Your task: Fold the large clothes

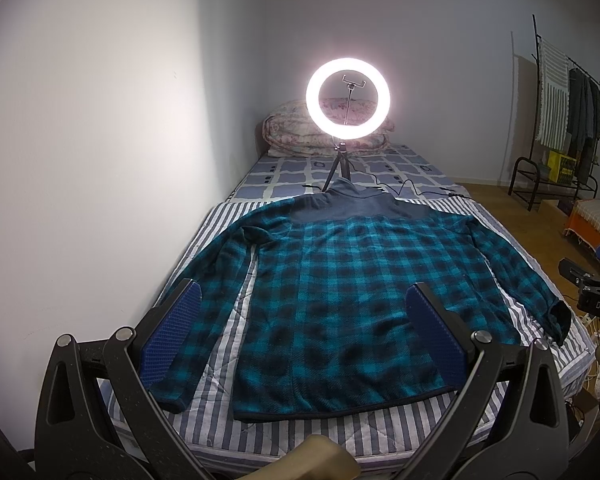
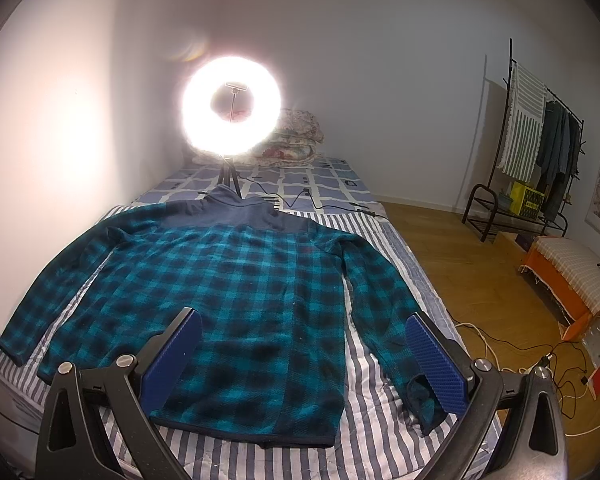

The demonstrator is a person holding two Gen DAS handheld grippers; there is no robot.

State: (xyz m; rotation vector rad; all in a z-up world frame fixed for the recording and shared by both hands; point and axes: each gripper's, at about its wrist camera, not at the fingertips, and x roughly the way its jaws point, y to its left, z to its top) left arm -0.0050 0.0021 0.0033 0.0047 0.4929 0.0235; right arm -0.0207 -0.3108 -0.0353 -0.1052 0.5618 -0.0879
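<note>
Hovering wide apart over the plaid jacket [image 1: 340, 288] spread flat on the bed [image 1: 340, 428], left gripper [image 1: 304, 336] and right gripper [image 2: 304, 356] should pinch the six-o'clock hem corners evenly.

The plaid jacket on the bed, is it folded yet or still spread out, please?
Spread out: the plaid jacket lies flat, both sleeves out to its sides.

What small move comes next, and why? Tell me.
Probably lower the left claw onto the left sleeve to pinch it and fold it inward. The jacket lies flat on the bed, unfolded, both sleeves spread outward, and both claws hover open above the hem holding nothing. The right claw could equally take the right sleeve.
</note>
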